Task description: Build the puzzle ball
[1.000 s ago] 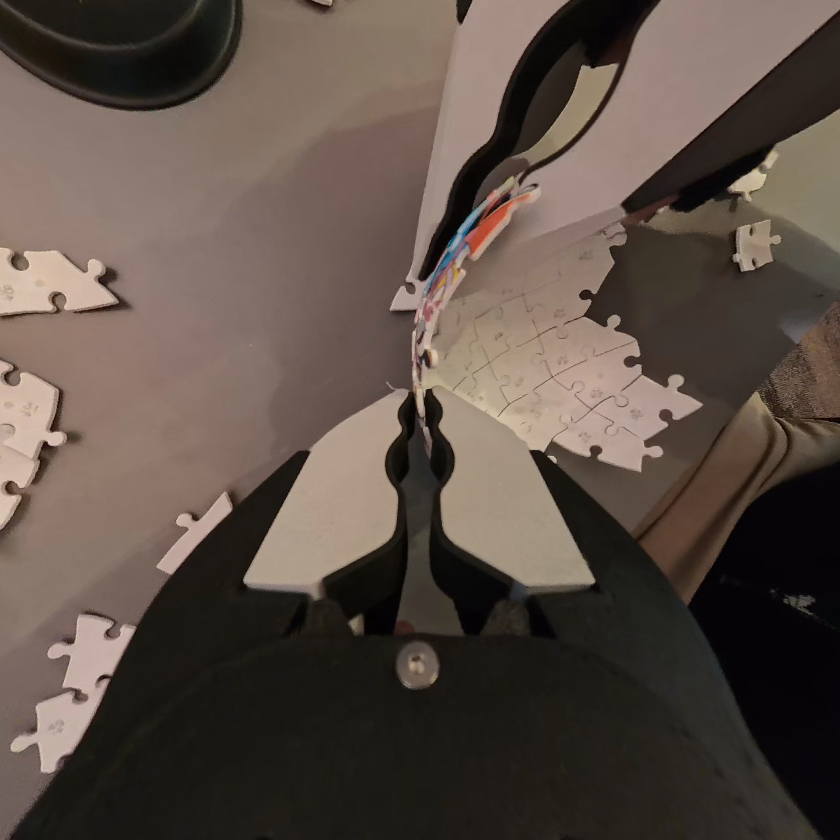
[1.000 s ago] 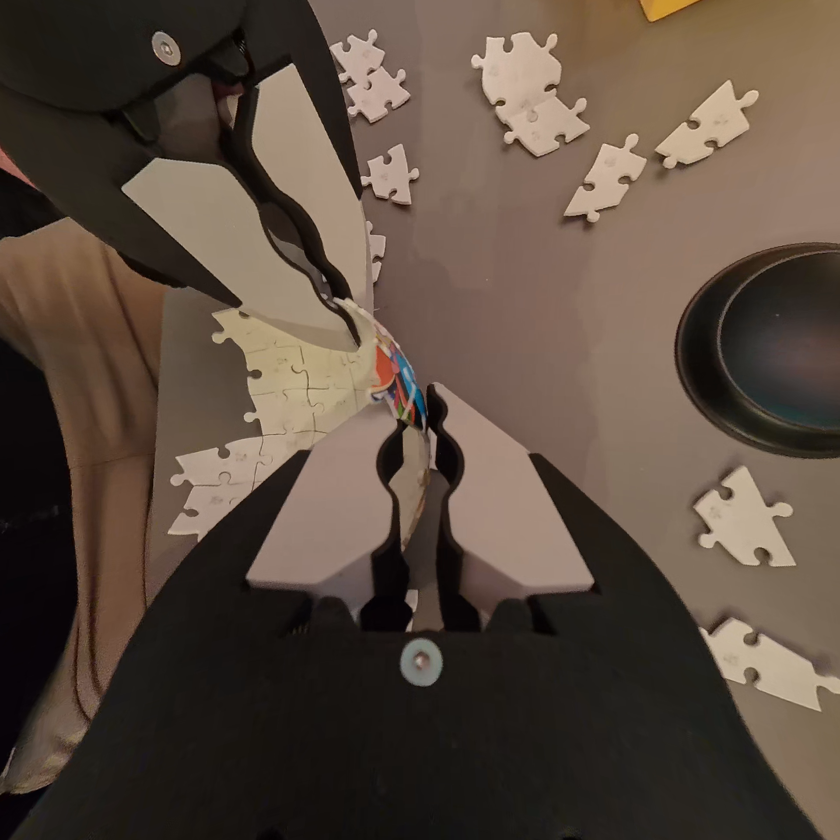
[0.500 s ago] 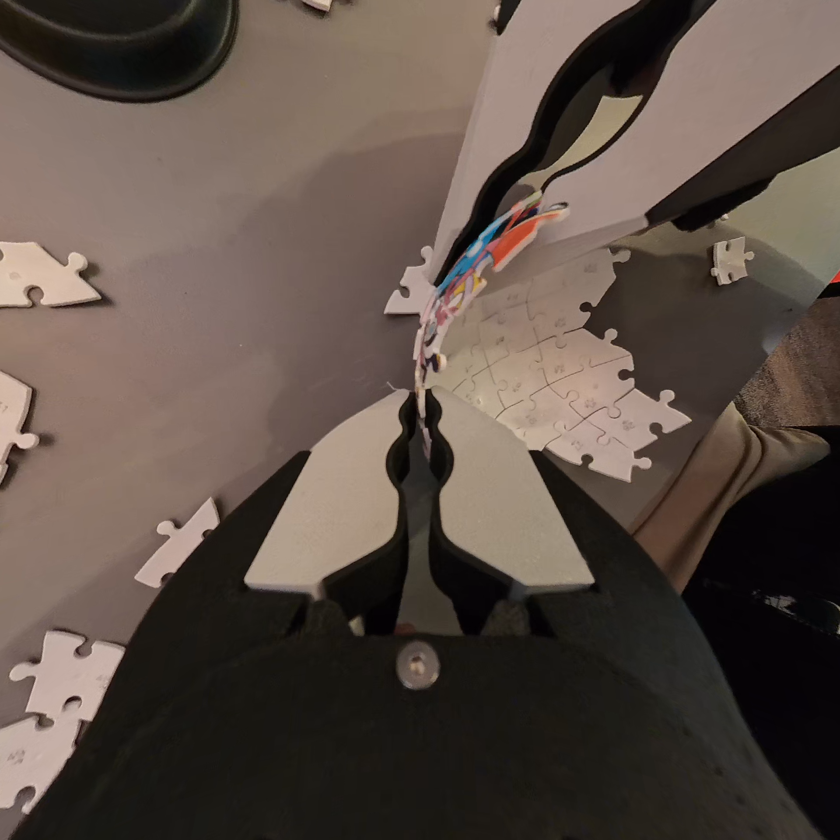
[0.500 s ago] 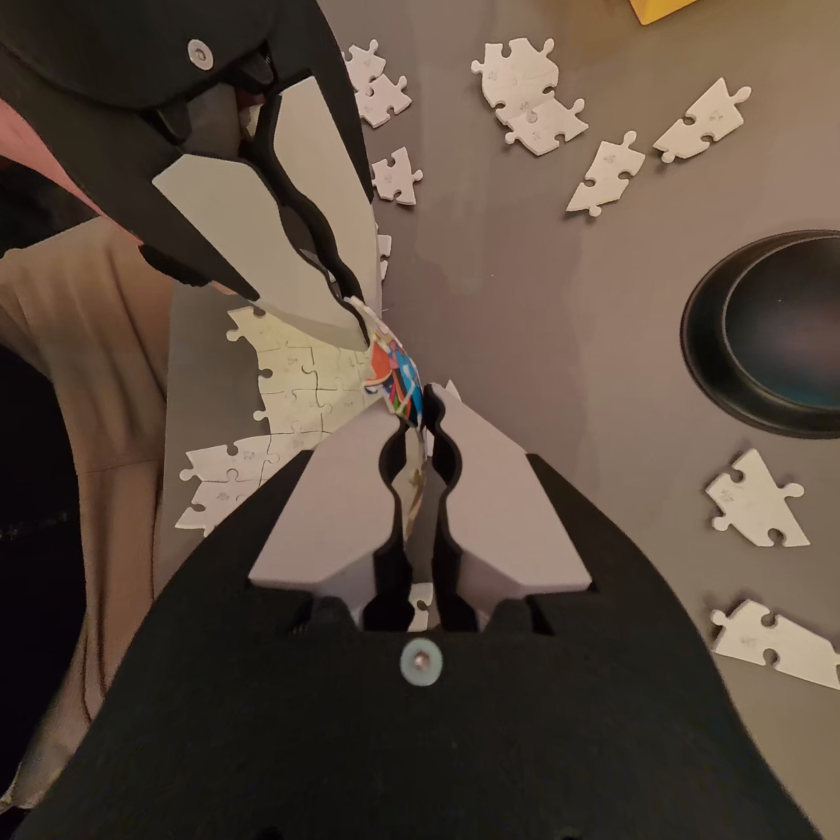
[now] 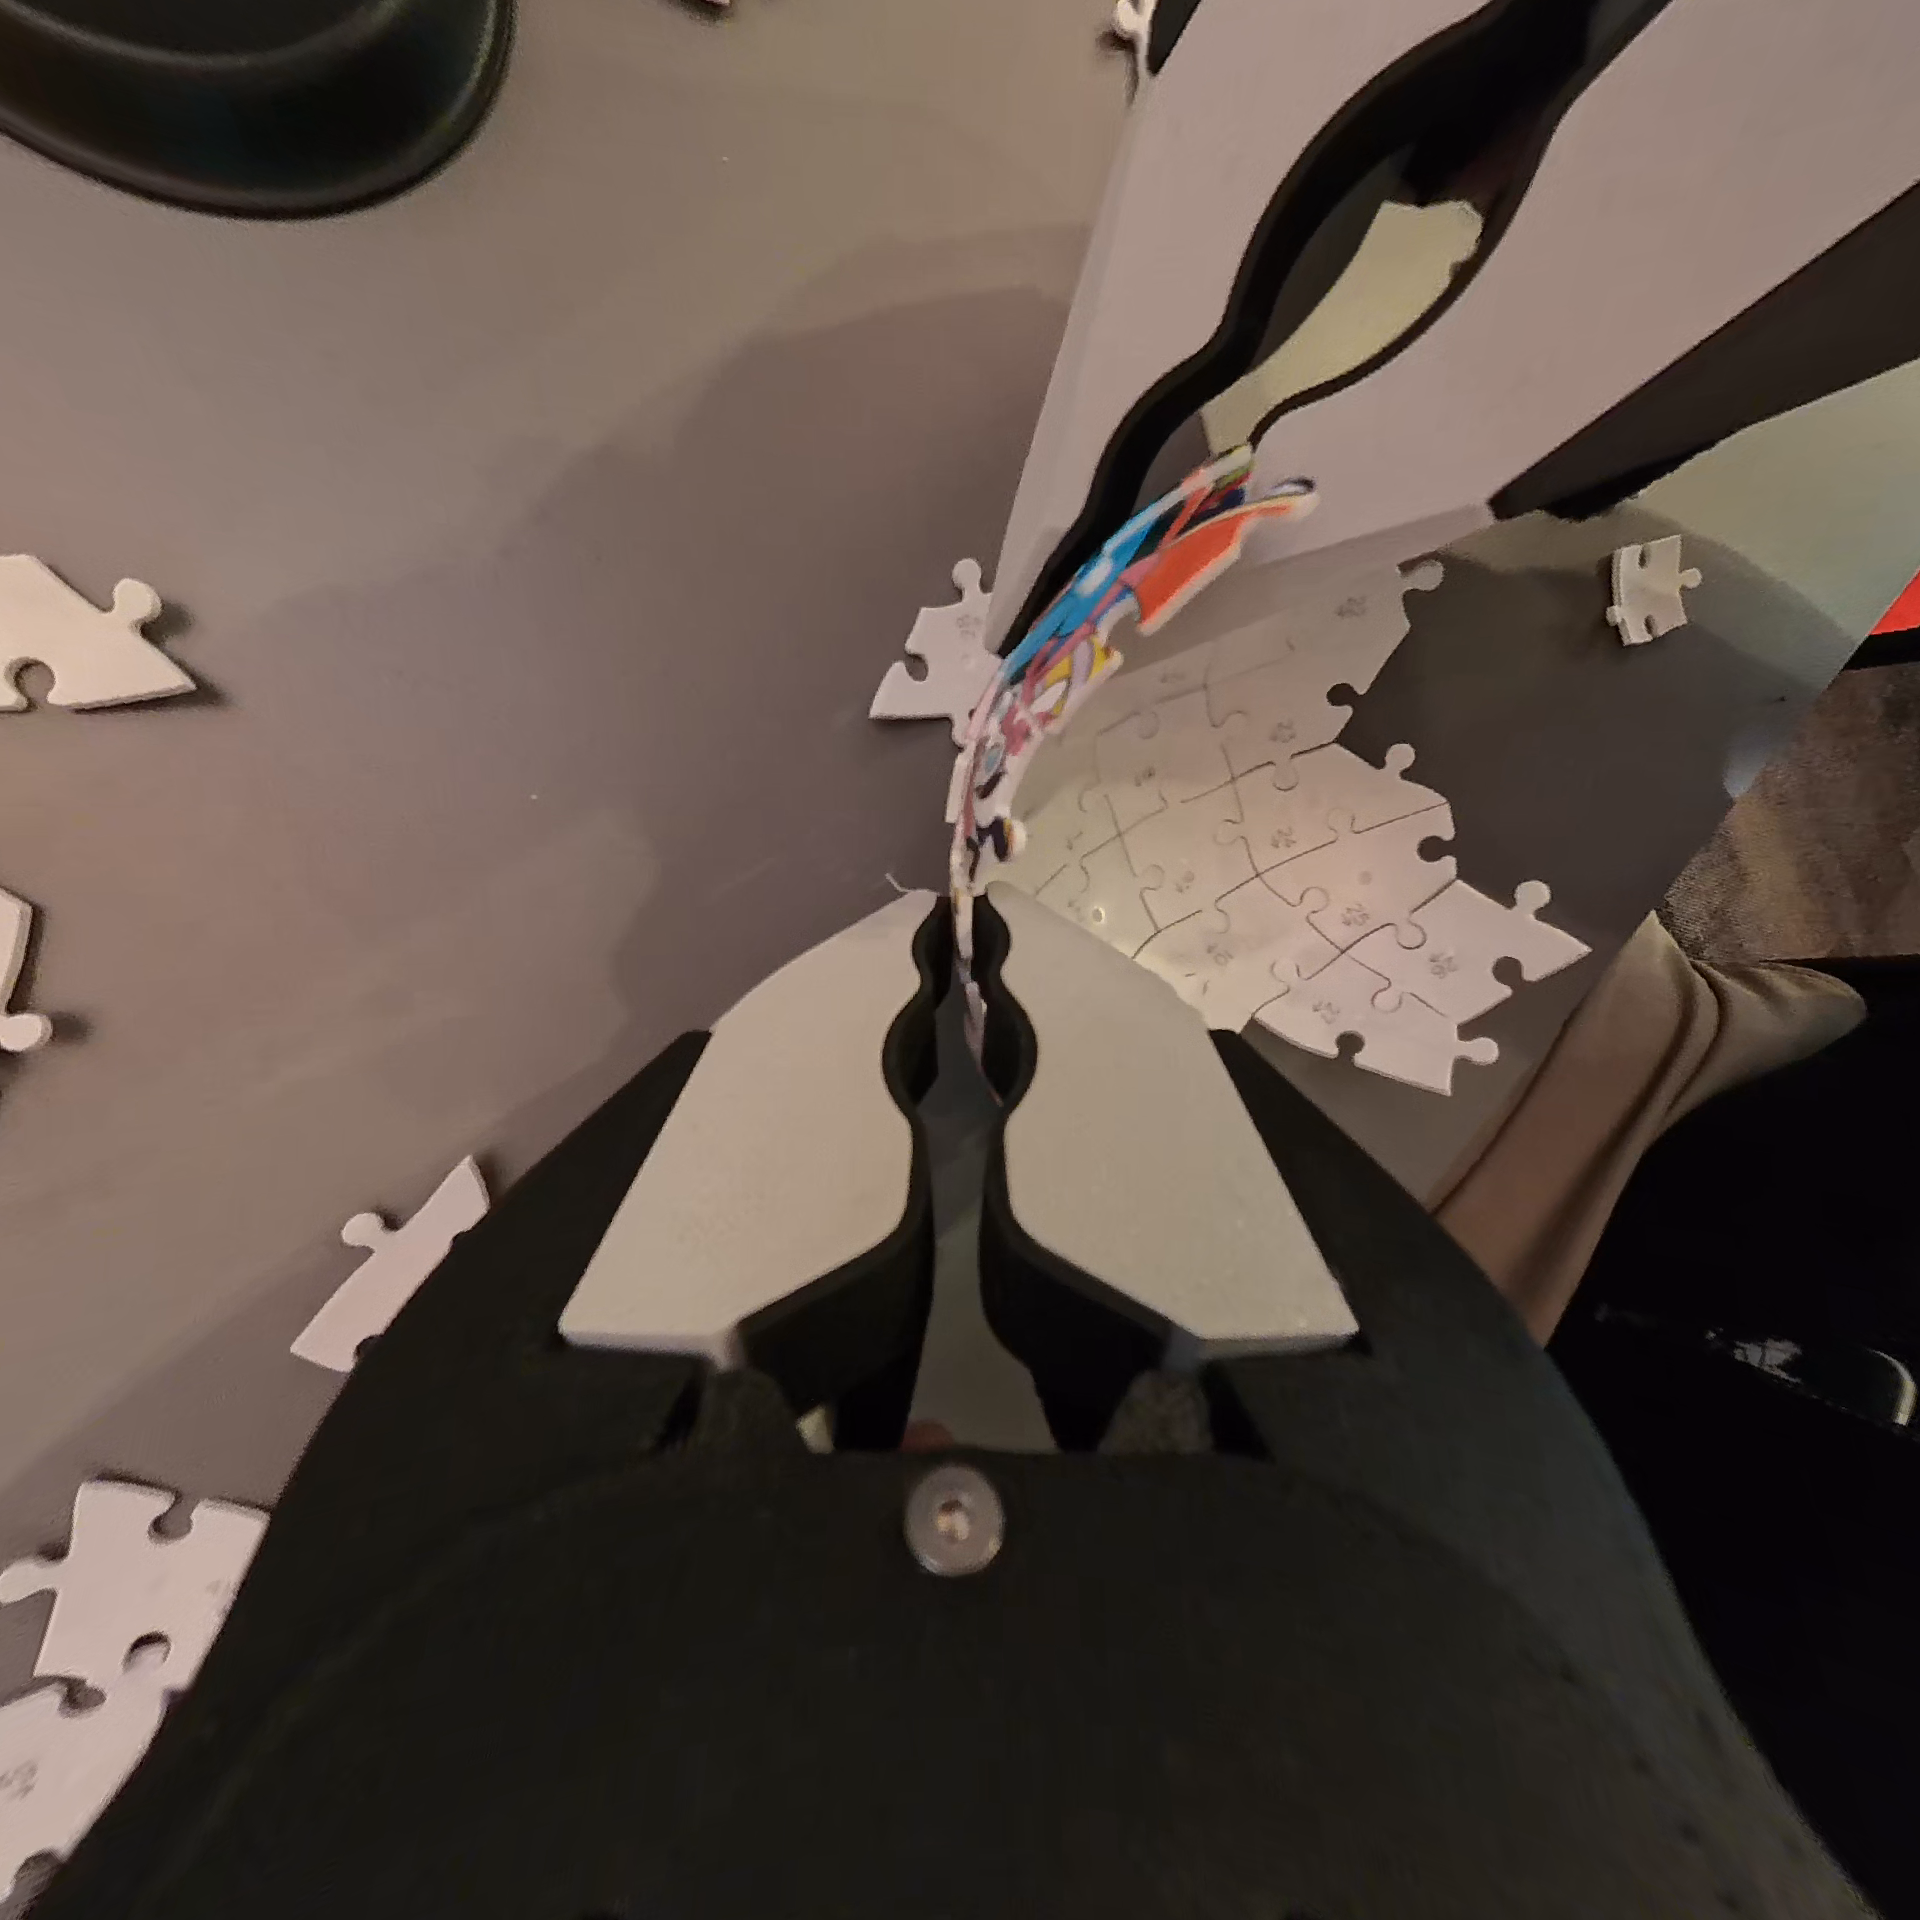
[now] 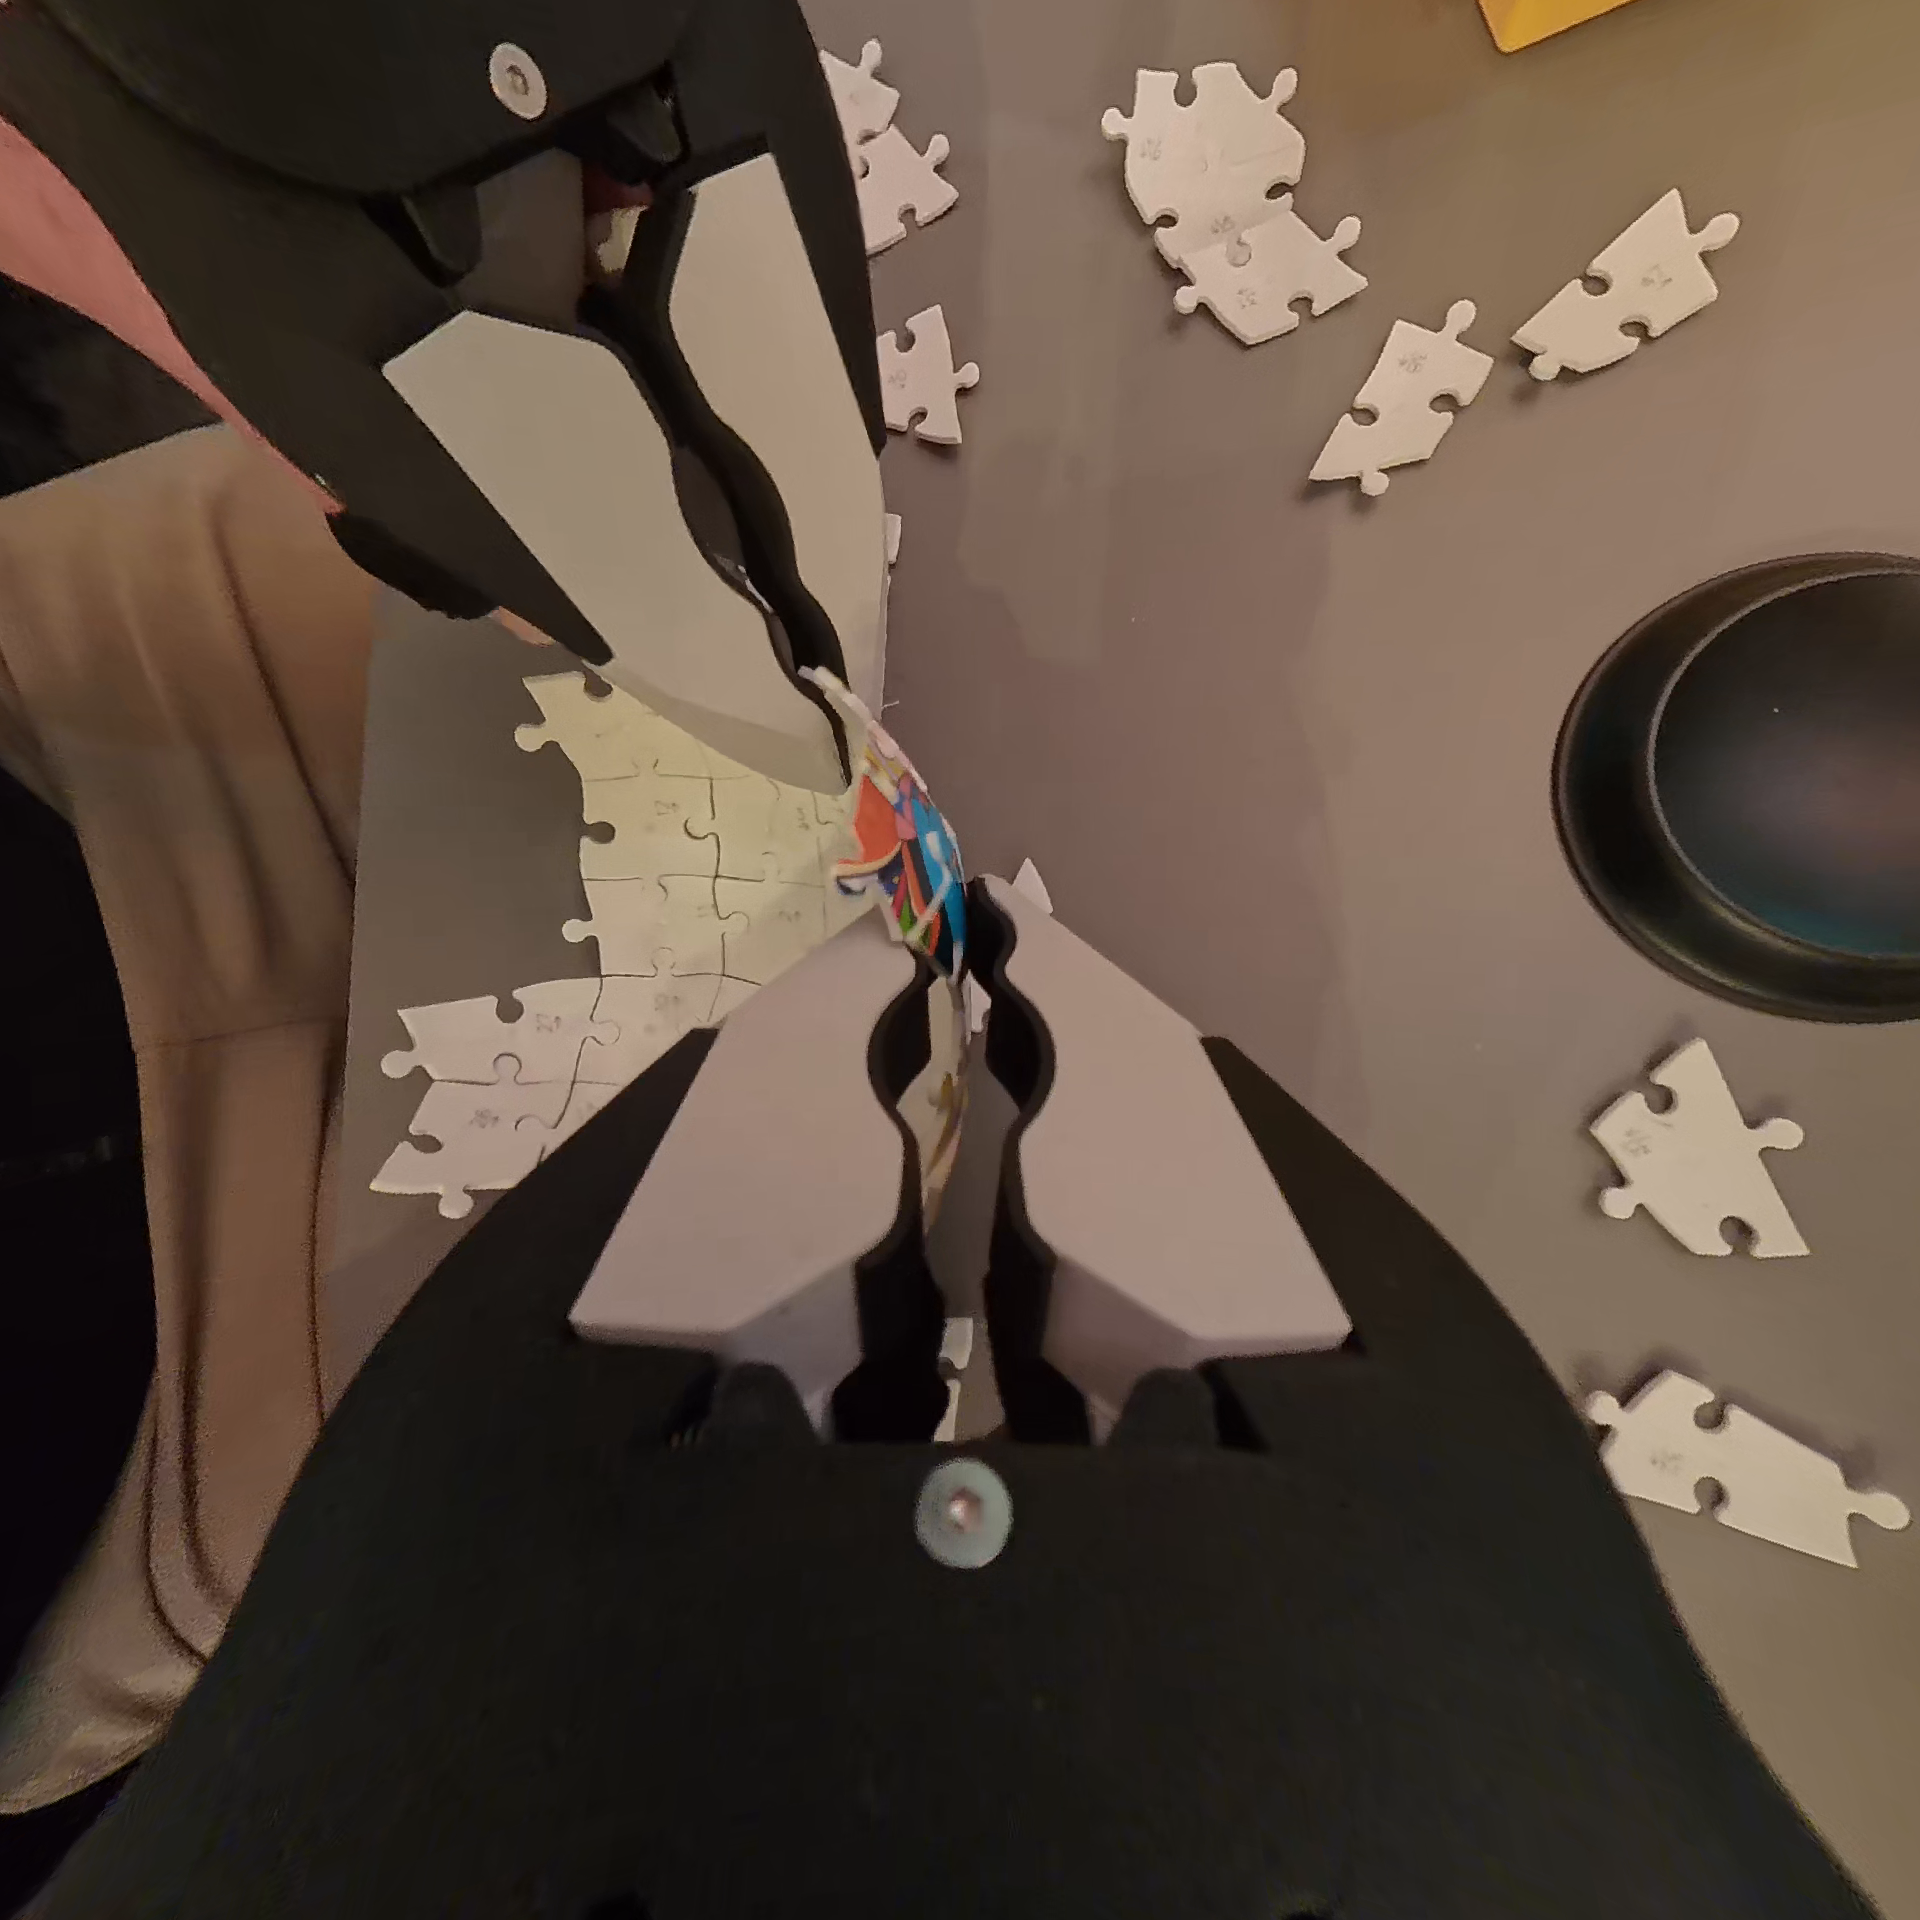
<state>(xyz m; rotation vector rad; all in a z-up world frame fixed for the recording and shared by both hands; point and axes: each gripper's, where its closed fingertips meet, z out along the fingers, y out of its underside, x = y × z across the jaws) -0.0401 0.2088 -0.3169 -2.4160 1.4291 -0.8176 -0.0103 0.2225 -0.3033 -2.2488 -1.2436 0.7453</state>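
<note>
A partly built puzzle ball section point(image 5: 1278, 862), white inside and coloured outside point(image 6: 914, 852), is held curved above the grey table point(image 5: 520, 623). My left gripper point(image 5: 966, 920) is shut on one edge of the section. My right gripper point(image 6: 961, 925) is shut on the other end of the coloured edge, with a piece showing between its fingers. Each gripper shows in the other's view: the right one point(image 5: 1049, 623) at the top right, the left one point(image 6: 831, 727) at the top left. Loose white pieces point(image 6: 1226, 197) lie around.
A black bowl point(image 6: 1766, 790) stands on the table and also shows in the left wrist view point(image 5: 239, 104). More loose pieces point(image 5: 73, 644) point(image 6: 1694, 1153) are scattered. A yellow object point(image 6: 1538, 21) is at the far edge. A person's beige clothing point(image 6: 156, 831) is beside the table. About 4 cm separates my left fingertips from my right. The black bowl point(image 6: 1766, 790) is about 12 cm from my right fingertips.
Both grippers keep their hold on the section. The pair has shifted slightly over the table, and the right gripper's jaws have narrowed a little on the edge.
</note>
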